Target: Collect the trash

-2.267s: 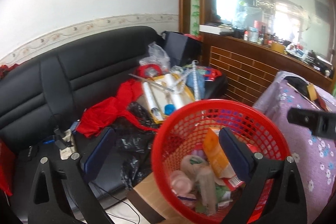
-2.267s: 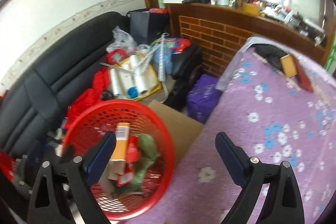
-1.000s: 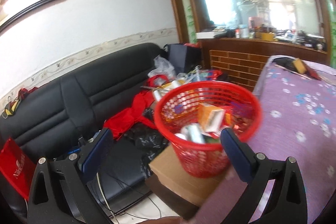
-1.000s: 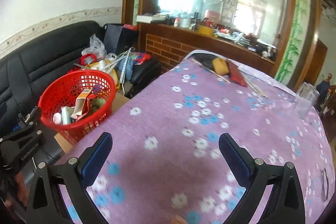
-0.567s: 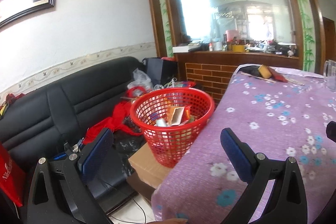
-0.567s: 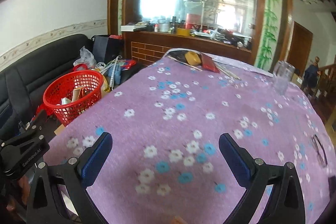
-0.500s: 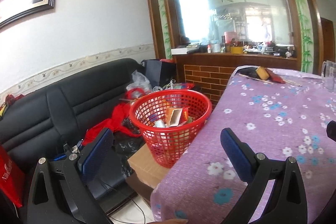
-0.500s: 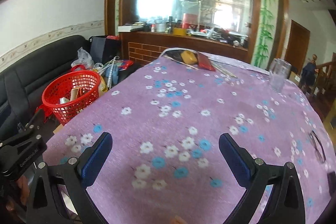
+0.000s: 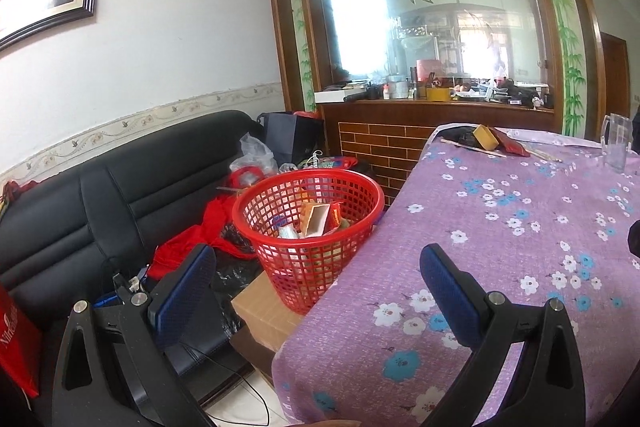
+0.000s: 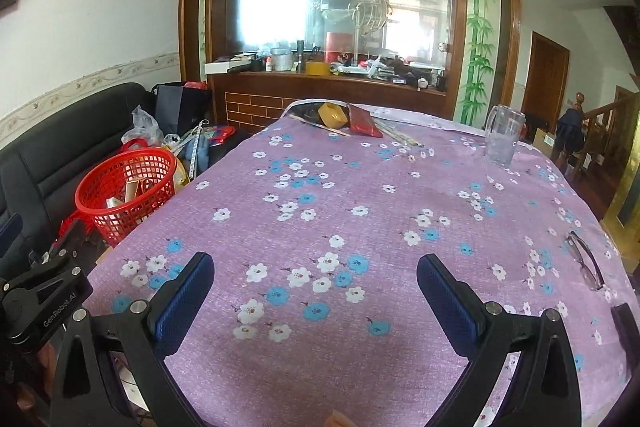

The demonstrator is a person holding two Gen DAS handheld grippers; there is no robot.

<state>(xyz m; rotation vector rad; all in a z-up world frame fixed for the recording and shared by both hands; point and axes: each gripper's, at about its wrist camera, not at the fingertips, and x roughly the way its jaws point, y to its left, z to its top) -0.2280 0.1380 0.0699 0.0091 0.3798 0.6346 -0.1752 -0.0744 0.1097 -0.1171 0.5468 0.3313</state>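
Observation:
A red mesh basket point(image 9: 308, 223) holding cartons and wrappers stands on a cardboard box point(image 9: 262, 311) beside the table's left edge; in the right wrist view the red mesh basket point(image 10: 128, 189) sits at the left. My left gripper point(image 9: 316, 283) is open and empty, hanging back from the basket near the table's corner. Over the purple flowered tablecloth point(image 10: 360, 211) my right gripper point(image 10: 316, 295) is open and empty too. The left gripper's body point(image 10: 40, 291) shows at the lower left of the right wrist view.
At the table's far end lie a yellow box point(image 10: 332, 115), a red packet point(image 10: 364, 125) and sticks; a glass jug point(image 10: 502, 139) stands far right, eyeglasses point(image 10: 586, 261) near the right edge. A cluttered black sofa point(image 9: 100, 203) lies left, a wooden counter point(image 10: 328, 87) behind.
Both grippers have drawn back and up from the basket, which now looks smaller and farther. The right gripper has swung right over the table. Both stayed open.

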